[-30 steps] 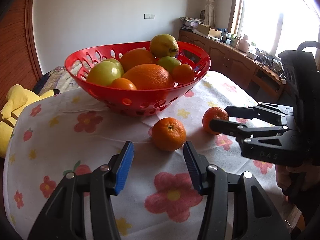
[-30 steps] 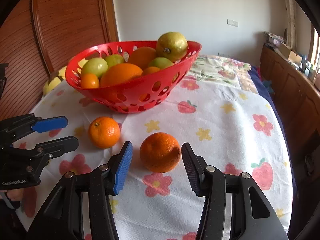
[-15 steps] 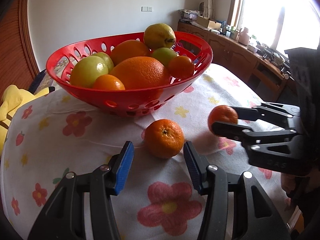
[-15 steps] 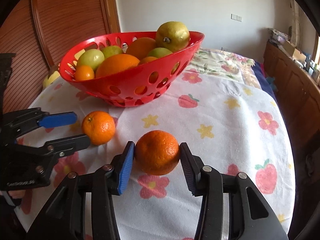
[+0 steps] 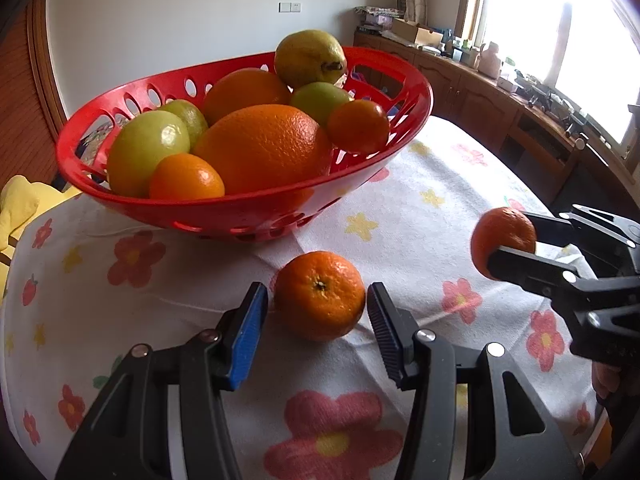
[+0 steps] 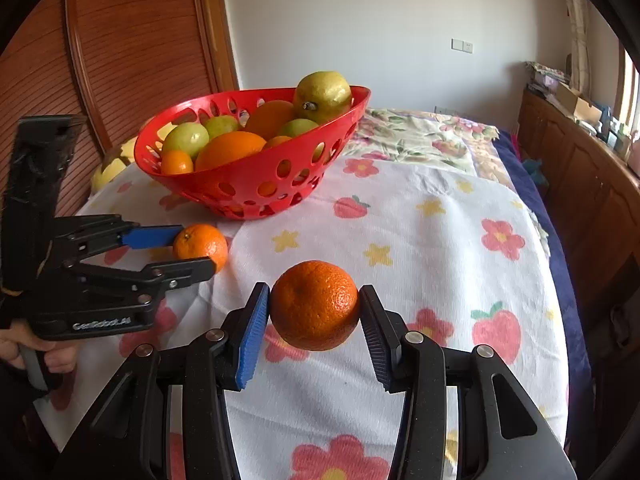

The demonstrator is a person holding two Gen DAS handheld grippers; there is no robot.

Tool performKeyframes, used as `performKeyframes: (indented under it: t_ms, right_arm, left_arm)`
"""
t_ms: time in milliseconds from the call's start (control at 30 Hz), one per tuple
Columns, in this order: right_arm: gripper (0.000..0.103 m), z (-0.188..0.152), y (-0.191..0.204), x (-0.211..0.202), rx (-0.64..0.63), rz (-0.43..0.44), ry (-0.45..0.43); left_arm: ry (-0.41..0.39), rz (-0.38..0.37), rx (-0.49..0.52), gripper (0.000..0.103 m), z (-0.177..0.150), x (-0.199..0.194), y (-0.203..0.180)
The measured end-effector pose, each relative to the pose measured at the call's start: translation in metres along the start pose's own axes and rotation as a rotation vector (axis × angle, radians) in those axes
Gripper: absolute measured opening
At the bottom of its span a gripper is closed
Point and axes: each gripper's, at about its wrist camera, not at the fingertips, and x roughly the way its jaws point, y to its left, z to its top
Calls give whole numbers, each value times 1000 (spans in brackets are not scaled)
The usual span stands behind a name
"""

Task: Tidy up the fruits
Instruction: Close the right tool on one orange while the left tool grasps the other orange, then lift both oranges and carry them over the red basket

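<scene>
A red basket [image 5: 248,208] full of oranges and green fruit stands on the flowered tablecloth; it also shows in the right wrist view [image 6: 240,188]. My left gripper [image 5: 316,308] is open, with a mandarin [image 5: 319,295] lying on the cloth between its fingers, small gaps on both sides. My right gripper [image 6: 314,308] is shut on a second mandarin [image 6: 315,305] and holds it lifted above the cloth. In the left wrist view this held mandarin [image 5: 503,242] is at the right. In the right wrist view the left gripper [image 6: 192,252] flanks its mandarin [image 6: 200,245].
The tablecloth [image 6: 420,240] covers a rounded table whose edge drops off at the right. A wooden cabinet [image 5: 500,108] runs along the window side. A yellow soft object [image 5: 20,208] lies beyond the table's left edge. A wooden door [image 6: 140,60] stands behind the basket.
My right gripper closed on its mandarin and lifted it off the cloth. My left gripper moved forward so the other mandarin now sits between its open fingers.
</scene>
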Motion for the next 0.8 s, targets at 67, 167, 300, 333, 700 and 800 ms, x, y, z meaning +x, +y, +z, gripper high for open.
performKeyframes:
  t_ms: [67,167,300,333,700,800]
  right_arm:
    - [46,-1,1,-1,-3,4,1]
    - [46,-3,3,-1,-8,8,1]
    - [46,-4,5,-1,-19,7,2]
    - [46,-4,6,-1,-21,7,3]
    - [46,-6,8,-1,-14,14,7]
    - [46,-4,8,-4,-11,17,-1]
  left_arm:
    - [10,-1,-3,52,1,3,0]
    - [13,-5,-4,52,0,5,1]
    - [9,-29,-13,45,-3,4,3]
    - [9,-27,-12,45,-3,3,3]
    - [-66,-72,1,44,-11,-46,0]
    - [-101,-81,5,44,-11,-65,1]
